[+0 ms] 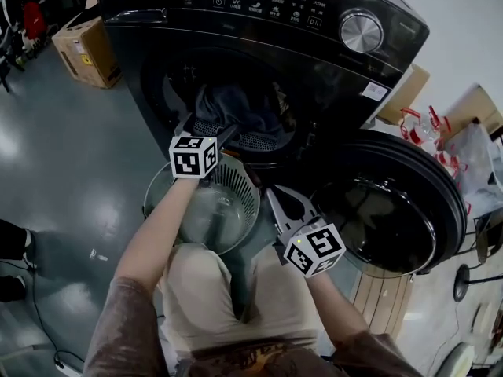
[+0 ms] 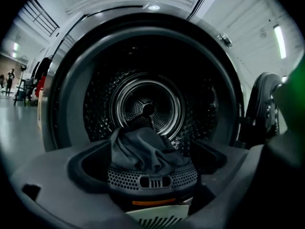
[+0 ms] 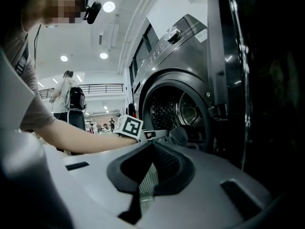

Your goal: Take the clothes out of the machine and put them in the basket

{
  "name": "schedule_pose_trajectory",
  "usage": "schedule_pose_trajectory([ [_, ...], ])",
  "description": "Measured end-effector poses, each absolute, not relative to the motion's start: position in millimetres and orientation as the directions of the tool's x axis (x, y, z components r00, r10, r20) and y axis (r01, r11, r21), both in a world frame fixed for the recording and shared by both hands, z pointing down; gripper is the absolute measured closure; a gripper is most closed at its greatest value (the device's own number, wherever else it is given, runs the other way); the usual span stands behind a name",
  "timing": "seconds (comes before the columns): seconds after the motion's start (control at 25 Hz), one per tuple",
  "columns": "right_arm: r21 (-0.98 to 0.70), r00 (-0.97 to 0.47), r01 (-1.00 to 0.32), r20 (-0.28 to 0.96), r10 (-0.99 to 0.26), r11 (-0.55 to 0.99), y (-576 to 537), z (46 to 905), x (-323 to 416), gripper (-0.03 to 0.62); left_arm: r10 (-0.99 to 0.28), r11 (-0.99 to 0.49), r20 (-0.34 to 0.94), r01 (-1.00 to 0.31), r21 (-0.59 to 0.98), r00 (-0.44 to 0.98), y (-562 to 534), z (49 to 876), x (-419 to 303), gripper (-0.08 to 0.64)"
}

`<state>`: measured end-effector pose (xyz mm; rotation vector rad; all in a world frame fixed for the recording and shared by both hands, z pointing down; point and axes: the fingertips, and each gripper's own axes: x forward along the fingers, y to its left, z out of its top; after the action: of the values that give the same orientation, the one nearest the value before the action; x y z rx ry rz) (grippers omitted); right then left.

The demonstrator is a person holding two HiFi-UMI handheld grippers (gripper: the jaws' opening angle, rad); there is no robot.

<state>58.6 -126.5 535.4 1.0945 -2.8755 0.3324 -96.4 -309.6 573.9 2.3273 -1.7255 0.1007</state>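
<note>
Clothes remain in the washing machine [image 1: 259, 22]: one dark garment [image 2: 145, 151] lies at the lip of the drum [image 2: 143, 106], my left gripper [image 1: 232, 136] opening just before it without gripping, my right gripper [image 1: 289, 203] agape, empty, beside the basket [image 1: 250, 191].

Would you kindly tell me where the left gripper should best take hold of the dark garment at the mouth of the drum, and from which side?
Take the dark garment by its raised, bunched crest, coming straight in from the front of the machine. Its folds heap up above the perforated filter, giving a ridge to pinch. The left gripper is opening its jaws, not yet on the cloth.
</note>
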Motion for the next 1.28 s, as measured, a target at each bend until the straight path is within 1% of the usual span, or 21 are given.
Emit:
schedule_pose_trajectory([
  [0.2,-0.174,-0.748,-0.663,0.116,-0.654,0.728,-121.0,534.1,56.5,0.595,-0.919,-0.217,0.292,-0.958,0.188,0.266,-346.7,611.6,-108.6,0.051],
  [0.44,-0.161,-0.723,-0.690,0.115,-0.681,0.706,-127.4,531.0,61.5,0.595,-0.885,-0.209,0.382,-0.960,0.188,0.267,-373.4,635.9,-104.5,0.061],
  [0.48,-0.161,-0.720,-0.693,0.113,-0.685,0.702,-128.2,530.7,62.0,0.595,-0.879,-0.212,0.392,-0.959,0.187,0.270,-374.5,637.6,-104.2,0.097],
  [0.56,-0.159,-0.715,-0.699,0.112,-0.690,0.698,-129.4,530.3,63.2,0.595,-0.874,-0.215,0.403,-0.959,0.182,0.273,-374.7,638.4,-104.3,0.234],
  [0.68,-0.158,-0.709,-0.705,0.117,-0.696,0.691,-129.6,532.0,65.1,0.595,-0.880,-0.217,0.387,-0.958,0.189,0.275,-370.4,634.5,-104.6,0.401],
  [0.76,-0.155,-0.707,-0.706,0.120,-0.697,0.690,-131.2,534.0,65.1,0.595,-0.886,-0.233,0.360,-0.952,0.197,0.292,-366.5,627.5,-102.9,0.487],
  [0.8,-0.152,-0.709,-0.705,0.121,-0.695,0.693,-132.1,534.8,64.4,0.595,-0.888,-0.244,0.350,-0.950,0.195,0.300,-363.8,624.0,-102.0,0.511],
  [1.0,-0.150,-0.714,-0.700,0.129,-0.688,0.699,-134.8,540.0,63.2,0.595,-0.880,-0.297,0.316,-0.931,0.213,0.354,-333.4,611.4,-94.5,0.525],
  [1.28,-0.142,-0.735,-0.678,0.106,-0.670,0.721,-142.0,533.1,57.8,0.595,-0.853,-0.409,0.277,-0.897,0.170,0.442,-255.0,579.3,-82.9,0.526],
])
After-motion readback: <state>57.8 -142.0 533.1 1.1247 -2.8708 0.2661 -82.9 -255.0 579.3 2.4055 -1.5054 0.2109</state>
